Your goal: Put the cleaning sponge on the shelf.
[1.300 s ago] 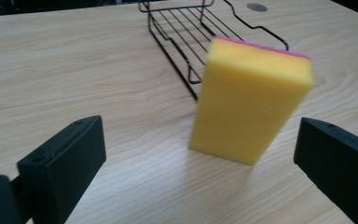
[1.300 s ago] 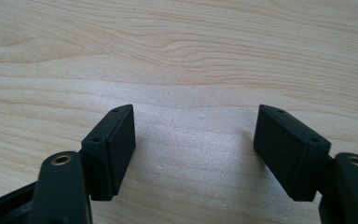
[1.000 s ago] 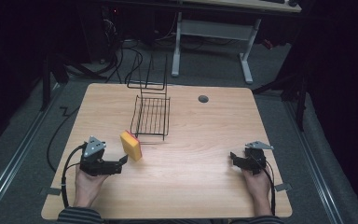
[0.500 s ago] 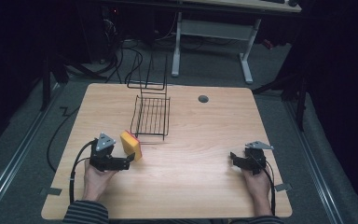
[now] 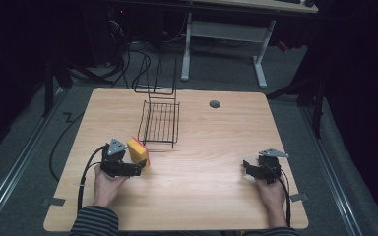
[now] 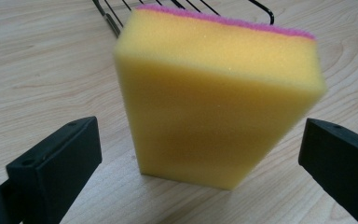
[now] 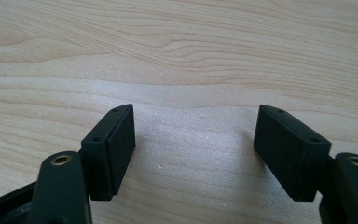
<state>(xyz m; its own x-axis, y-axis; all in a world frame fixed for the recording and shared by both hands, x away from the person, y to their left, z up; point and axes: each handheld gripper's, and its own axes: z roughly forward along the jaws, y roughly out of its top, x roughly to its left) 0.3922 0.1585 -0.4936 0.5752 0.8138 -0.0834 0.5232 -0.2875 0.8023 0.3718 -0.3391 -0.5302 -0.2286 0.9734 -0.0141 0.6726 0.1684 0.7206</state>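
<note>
Left gripper view shows the left claw (image 6: 200, 154) gaping wide, holding nothing, around the upright yellow foam sponge (image 6: 214, 93): light, squashy, best pinched across its broad faces.

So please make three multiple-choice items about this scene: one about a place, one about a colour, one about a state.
1. Where is the sponge?
A. inside the wire rack
B. on the table, near the rack's front
C. beside the right gripper

2. What colour is the sponge's thin layer?
A. pink
B. green
C. blue

3. How is the left gripper?
A. shut on the sponge
B. shut, holding nothing
C. open, a jaw on either side of the sponge

Answers: 1 B, it stands on the wood before the wire rack; 2 A, a pink strip tops the yellow foam; 3 C, gaps show on both sides.
</note>
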